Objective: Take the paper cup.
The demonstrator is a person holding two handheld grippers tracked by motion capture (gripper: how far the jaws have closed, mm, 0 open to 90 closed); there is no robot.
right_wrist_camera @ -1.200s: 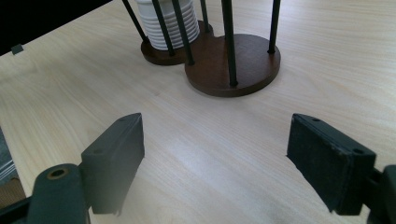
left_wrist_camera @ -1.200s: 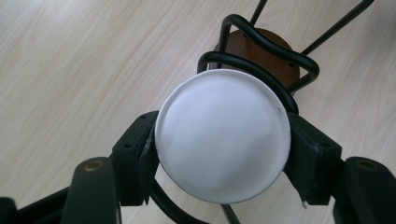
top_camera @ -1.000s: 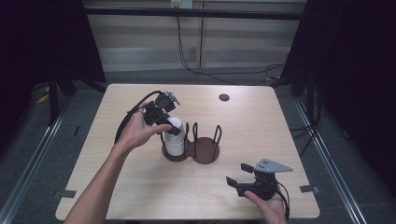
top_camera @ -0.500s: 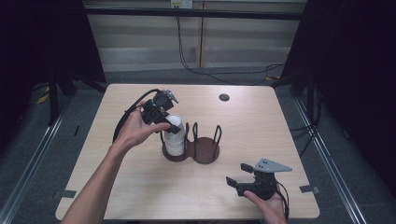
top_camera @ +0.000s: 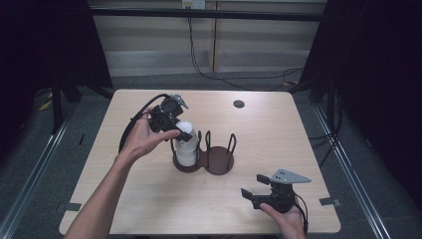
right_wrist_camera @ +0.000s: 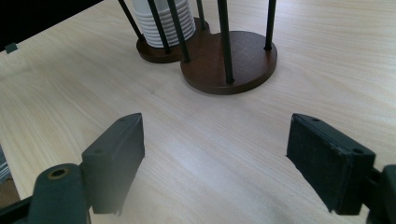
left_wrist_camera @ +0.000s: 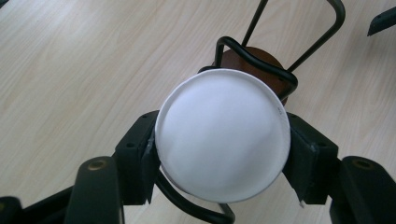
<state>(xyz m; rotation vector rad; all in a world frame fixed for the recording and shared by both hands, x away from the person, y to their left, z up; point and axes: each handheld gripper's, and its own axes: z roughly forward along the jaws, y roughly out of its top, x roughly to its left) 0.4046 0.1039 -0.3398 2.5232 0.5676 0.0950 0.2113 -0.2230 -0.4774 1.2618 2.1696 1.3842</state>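
A stack of white ribbed paper cups (top_camera: 186, 147) stands in the left ring of a dark brown wooden double-disc holder (top_camera: 219, 163) with thin black wire uprights, on a pale wood-grain desk (top_camera: 278, 134). The left tongs (top_camera: 181, 132), matte black with blocky pads, are clamped on the top cup of the stack: in the left gripper view the cup's smooth round white face (left_wrist_camera: 222, 134) sits squarely between the two pads (left_wrist_camera: 137, 156), touching both, with a black wire loop of the holder just behind it and another curving under it. The right tongs (top_camera: 255, 193) rest low on the desk near its front edge, well apart from the holder, with their jaws spread wide and nothing between them. In the right gripper view the holder's empty round base (right_wrist_camera: 229, 58) lies ahead of these tongs, and the ribbed cup stack (right_wrist_camera: 166, 18) stands farther off to the left. A small dark round disc (top_camera: 239, 103) lies on the desk far beyond both tongs.
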